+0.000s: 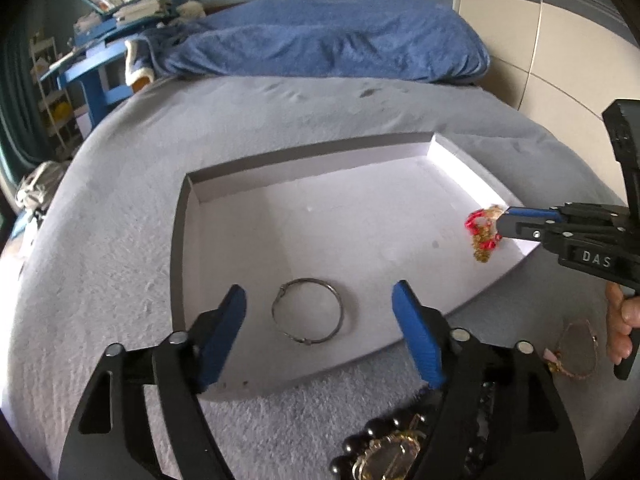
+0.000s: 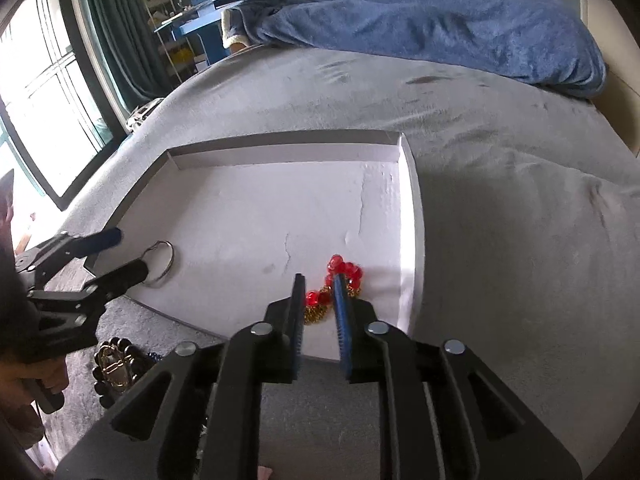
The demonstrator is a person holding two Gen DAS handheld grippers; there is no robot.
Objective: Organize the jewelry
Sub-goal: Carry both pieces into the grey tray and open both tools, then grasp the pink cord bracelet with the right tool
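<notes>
A shallow white tray [image 1: 224,188] is set on the grey bed [image 1: 120,208]. A metal ring bangle [image 1: 307,311] lies flat on the tray floor between the widely parted fingers of the left gripper [image 1: 320,300], untouched by either pad, so it looks already deposited.

The right gripper [image 2: 318,280] is held low over the tray's near right corner, fingers parted a little, with a red and gold beaded piece [image 2: 334,284] lying on the tray between them; pad contact cannot be confirmed, so the piece is judged released or nearly so.

Risks:
- Beads or gold chain could be snagged on the right fingers if they are lifted before opening wider, and the piece dragged out over the low wall [image 2: 412,240].
- The bangle could be nudged or flipped by the left pads on withdrawal.
- A black bead necklace with gold pendant [image 1: 384,452] and a thin gold chain [image 1: 576,352] remain on the bed near the tray edge; these could be pushed into the soft cover by a careless approach
</notes>
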